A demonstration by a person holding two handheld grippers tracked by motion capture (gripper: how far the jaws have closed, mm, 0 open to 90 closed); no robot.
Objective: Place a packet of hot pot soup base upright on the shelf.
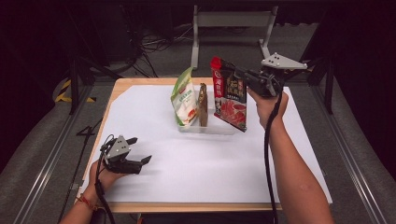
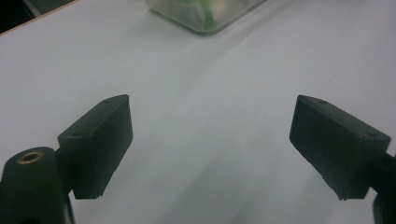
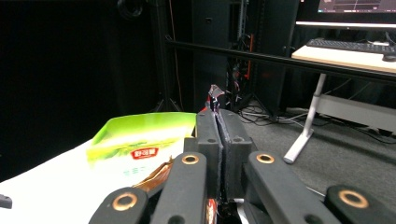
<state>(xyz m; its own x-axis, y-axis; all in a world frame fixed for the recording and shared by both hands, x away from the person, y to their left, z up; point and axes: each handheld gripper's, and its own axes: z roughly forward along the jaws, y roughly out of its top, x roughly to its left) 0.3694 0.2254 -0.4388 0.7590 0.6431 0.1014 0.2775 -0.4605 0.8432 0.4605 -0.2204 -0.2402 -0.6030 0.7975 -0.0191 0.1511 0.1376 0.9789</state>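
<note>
A white surface (image 1: 196,168) with a wooden edge fills the middle of the scene, with dark floor and a metal frame beyond its far side. Near its far centre sits a clear plastic bin (image 1: 205,127), also seen at the top of the left gripper view (image 2: 205,21).

A red pouch (image 1: 229,95) hangs upright at the right end of the bin, its lower edge at the bin's right rim. It is gripped at its upper right by the right tool (image 1: 238,74), which comes in from the right, held level in the person's raised right hand (image 1: 266,105). In the right gripper view the two black jaws are pressed together on the pouch's thin top edge (image 3: 215,95), a sliver of which sticks out past the tips of the right tool (image 3: 218,116).

A green-and-white pouch (image 1: 183,98) stands in the left part of the bin, leaning slightly, and shows in the right gripper view (image 3: 140,144). Just right of it stands a narrow brown pouch (image 1: 203,105), between the green one and the red one.

The left tool (image 1: 139,150) rests low over the near left of the surface, well apart from the bin, in the person's left hand (image 1: 109,175). Its jaws stand wide apart over bare white surface, with nothing between them in the left gripper view (image 2: 210,140).
</note>
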